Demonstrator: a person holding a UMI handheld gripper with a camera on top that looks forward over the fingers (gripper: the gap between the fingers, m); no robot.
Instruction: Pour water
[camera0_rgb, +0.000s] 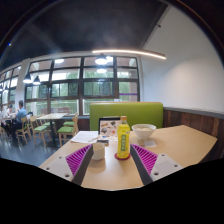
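Left to right: a person (20, 112) sits at a far table by the windows (70, 85). The gripper (112, 160) hovers over a light wooden table (185, 140) with its fingers apart and nothing clamped; the left pad (78, 158) and right pad (146, 158) are purple. Between and just beyond the fingertips stands a bottle (123, 140) of yellow liquid, upright on the table, label facing the camera. A white bowl (144, 131) sits just right of the bottle. A green bench back (125, 113) runs behind both.
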